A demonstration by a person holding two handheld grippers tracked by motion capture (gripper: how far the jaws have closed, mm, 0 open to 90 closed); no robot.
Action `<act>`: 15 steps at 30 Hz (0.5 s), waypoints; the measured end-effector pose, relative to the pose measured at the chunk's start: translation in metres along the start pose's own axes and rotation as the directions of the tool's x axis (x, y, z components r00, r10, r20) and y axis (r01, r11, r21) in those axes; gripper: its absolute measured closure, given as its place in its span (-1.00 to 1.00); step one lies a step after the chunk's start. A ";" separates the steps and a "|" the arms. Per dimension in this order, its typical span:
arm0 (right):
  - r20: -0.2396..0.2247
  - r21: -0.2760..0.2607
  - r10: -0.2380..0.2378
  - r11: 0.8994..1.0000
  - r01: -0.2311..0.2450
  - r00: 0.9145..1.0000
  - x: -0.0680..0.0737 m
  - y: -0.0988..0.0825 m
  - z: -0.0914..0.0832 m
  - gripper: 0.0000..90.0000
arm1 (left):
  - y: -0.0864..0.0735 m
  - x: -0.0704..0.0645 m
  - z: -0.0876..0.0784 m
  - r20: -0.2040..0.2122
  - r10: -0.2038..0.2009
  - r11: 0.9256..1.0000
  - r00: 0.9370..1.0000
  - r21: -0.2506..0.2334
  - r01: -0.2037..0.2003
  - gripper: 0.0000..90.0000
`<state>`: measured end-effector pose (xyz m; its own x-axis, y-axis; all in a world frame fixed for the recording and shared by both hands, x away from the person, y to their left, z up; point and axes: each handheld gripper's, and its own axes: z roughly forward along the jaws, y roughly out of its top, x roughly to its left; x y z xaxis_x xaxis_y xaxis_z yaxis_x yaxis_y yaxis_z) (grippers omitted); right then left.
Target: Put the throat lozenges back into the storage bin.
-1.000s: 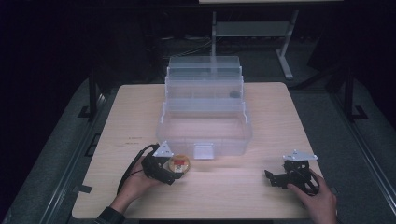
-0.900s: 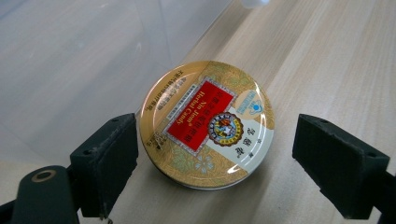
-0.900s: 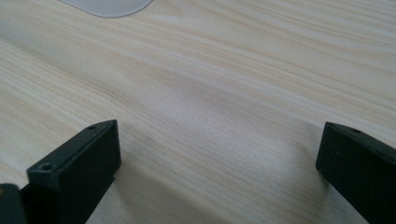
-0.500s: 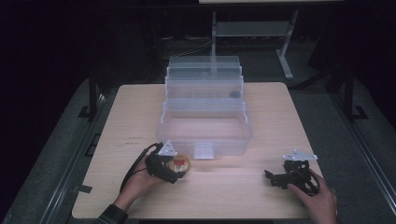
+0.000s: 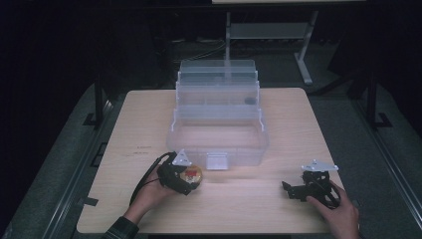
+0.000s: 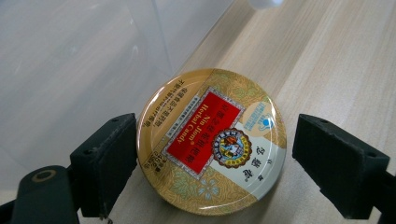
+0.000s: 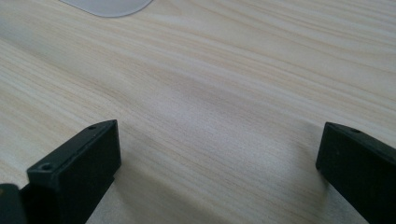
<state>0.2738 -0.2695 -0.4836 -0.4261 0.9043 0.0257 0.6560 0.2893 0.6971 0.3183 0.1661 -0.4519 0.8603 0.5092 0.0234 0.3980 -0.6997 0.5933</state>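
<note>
A round gold candy tin (image 5: 193, 174) with a red label lies flat on the wooden table (image 5: 249, 209), just in front of a clear plastic tiered box (image 5: 249, 149). My left gripper (image 5: 187, 179) straddles the tin. In the left gripper view the tin (image 6: 210, 142) sits between the jaws of the left gripper (image 6: 215, 154): the left jaw touches its rim and a narrow gap stays at the right jaw. My right gripper (image 5: 290, 189) rests at the table's front right, open over bare wood, which the right gripper view (image 7: 215, 154) also shows between its jaws.
The clear box stands open at the table's middle, its trays stepped back, with a small dark thing (image 5: 250, 100) in an upper tray. Its front latch tab (image 5: 217, 162) hangs near the tin. The box wall (image 6: 70, 70) is close on the left gripper's left. A metal stand (image 5: 268, 30) lies beyond the table.
My left gripper has edged slightly right and toward the box, around the tin. The right gripper has stayed still.
</note>
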 end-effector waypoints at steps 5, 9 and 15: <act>0.000 0.000 0.000 1.000 0.000 1.000 0.000 0.000 0.000 -1.00 | 0.002 -0.001 0.003 -0.004 0.000 1.000 1.000 0.017 0.000 -0.70; 0.000 0.000 0.000 1.000 0.000 1.000 0.000 0.000 0.000 -1.00 | 0.004 -0.001 0.005 -0.009 -0.002 1.000 1.000 0.028 0.002 -0.69; 0.000 0.000 0.000 1.000 0.000 1.000 0.000 0.000 0.000 -1.00 | 0.006 -0.001 0.007 -0.014 -0.003 0.999 1.000 0.051 0.003 -0.68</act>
<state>0.2738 -0.2696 -0.4836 -0.4262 0.9043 0.0258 0.6561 0.2893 0.6970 0.3218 0.1575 -0.4537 0.8547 0.5180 0.0331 0.4165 -0.7226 0.5517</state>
